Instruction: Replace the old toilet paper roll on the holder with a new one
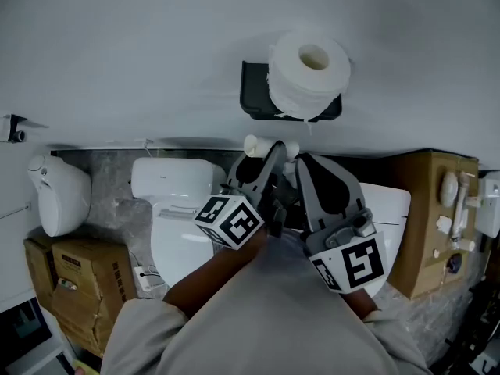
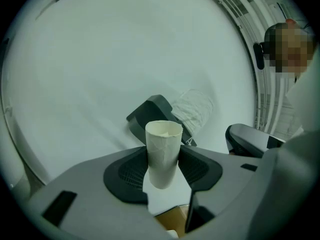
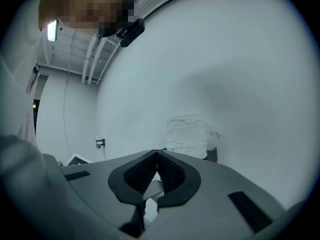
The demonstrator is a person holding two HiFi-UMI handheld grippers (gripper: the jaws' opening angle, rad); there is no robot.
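A full white toilet paper roll (image 1: 308, 69) sits on a black holder (image 1: 254, 92) on the wall. In the left gripper view the roll (image 2: 195, 110) and holder (image 2: 152, 111) lie just beyond the jaws. My left gripper (image 1: 269, 153) is shut on a bare white cardboard tube (image 1: 255, 144), below the holder. That tube (image 2: 163, 151) stands upright between the pads of the left gripper (image 2: 163, 166). My right gripper (image 1: 301, 162) is beside the left one, shut and empty. The right gripper (image 3: 157, 156) points at the roll (image 3: 187, 135) on the wall.
Below me are a white toilet (image 1: 176, 209), a white wall-hung fixture (image 1: 58, 194) at the left, and cardboard boxes (image 1: 78, 280) on the floor. A brown cabinet (image 1: 426, 225) with small fittings stands at the right. A person's sleeve fills the bottom.
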